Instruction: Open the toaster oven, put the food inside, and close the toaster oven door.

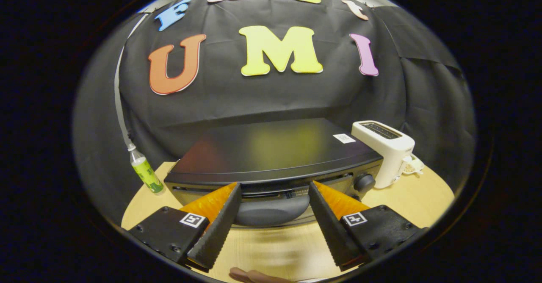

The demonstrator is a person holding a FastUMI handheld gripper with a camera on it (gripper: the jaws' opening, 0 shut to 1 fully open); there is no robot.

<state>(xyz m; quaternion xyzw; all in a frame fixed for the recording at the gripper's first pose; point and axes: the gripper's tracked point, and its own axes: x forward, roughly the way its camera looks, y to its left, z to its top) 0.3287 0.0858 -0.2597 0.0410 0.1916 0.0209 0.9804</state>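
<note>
A black toaster oven (pixel 275 151) sits on the wooden table (pixel 406 198), seen from slightly above, with its door shut. Its dark curved door handle (pixel 271 210) lies right between my fingers. My gripper (pixel 274 190) is open, one finger on each side of the handle, neither pressing on it. A round knob (pixel 364 182) sits on the oven's front, to the right of the handle. Below the fingers, at the table's near edge, lies a brown piece of food (pixel 254 276), only partly seen.
A white slot toaster (pixel 387 149) stands beside the oven on the right, its cord (pixel 413 165) coiled behind it. A small bottle with a green label (pixel 146 173) stands on the left of the oven. Black cloth walls the booth behind.
</note>
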